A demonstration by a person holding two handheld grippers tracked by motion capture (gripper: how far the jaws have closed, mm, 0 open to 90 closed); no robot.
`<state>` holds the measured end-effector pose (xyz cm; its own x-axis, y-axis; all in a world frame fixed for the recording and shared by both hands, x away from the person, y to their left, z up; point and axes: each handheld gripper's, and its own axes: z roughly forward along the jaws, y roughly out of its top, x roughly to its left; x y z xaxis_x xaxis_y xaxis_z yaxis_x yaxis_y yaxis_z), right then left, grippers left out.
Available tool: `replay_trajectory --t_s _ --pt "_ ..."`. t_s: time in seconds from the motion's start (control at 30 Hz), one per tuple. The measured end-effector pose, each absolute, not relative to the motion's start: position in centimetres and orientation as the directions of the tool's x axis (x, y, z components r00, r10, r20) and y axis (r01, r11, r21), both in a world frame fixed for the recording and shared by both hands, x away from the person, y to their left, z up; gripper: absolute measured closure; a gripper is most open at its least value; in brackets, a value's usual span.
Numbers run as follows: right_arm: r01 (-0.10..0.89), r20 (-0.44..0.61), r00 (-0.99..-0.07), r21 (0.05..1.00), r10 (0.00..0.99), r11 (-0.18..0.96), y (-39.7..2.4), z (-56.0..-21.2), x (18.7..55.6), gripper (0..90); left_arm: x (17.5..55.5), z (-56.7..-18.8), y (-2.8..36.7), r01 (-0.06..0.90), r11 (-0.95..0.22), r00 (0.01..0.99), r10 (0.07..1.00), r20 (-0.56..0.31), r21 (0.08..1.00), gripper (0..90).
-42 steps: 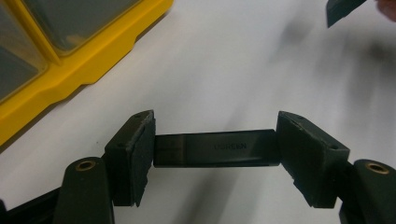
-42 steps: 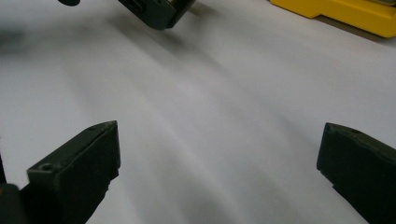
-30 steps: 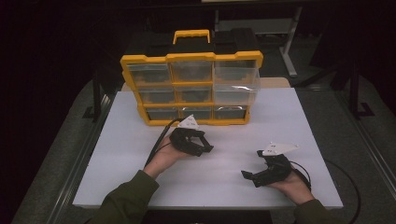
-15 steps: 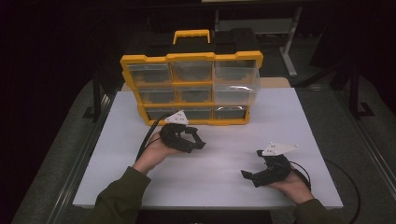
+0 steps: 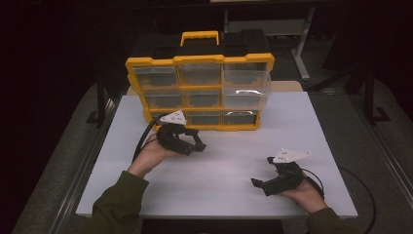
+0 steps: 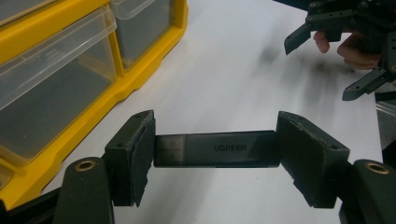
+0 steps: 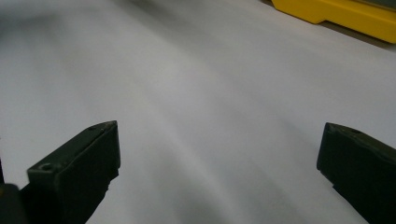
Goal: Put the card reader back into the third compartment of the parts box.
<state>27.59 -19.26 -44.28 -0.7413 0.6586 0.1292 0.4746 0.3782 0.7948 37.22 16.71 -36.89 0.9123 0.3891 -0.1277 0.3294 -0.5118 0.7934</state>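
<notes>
My left gripper is shut on a dark grey stick-shaped adapter marked UGREEN, gripped end to end between the pads. In the high view the left gripper hovers just in front of the bottom left of a yellow organiser with clear drawers. The same organiser stands close on the left in the left gripper view. My right gripper rests low at the table's front right, open, with nothing between its jaws; its view looks across bare white table.
The white table top spreads between the two hands. The middle right drawer of the organiser sticks out toward me. A black stand and dark floor lie beyond the table. The right hand and its gripper appear far off in the left gripper view.
The left hand has carried its gripper up and to the left, closer to the organiser's bottom left drawers. The right hand has stayed put.
</notes>
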Motion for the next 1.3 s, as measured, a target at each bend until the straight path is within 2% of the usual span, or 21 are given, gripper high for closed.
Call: replay_trajectory --t_s 1.3 --pt "0.468 0.132 -0.742 0.804 0.657 0.367 -19.4 -44.2 27.5 0.0 38.2 -28.6 16.6 0.261 -0.493 0.945 0.307 -0.114 0.83 30.5"
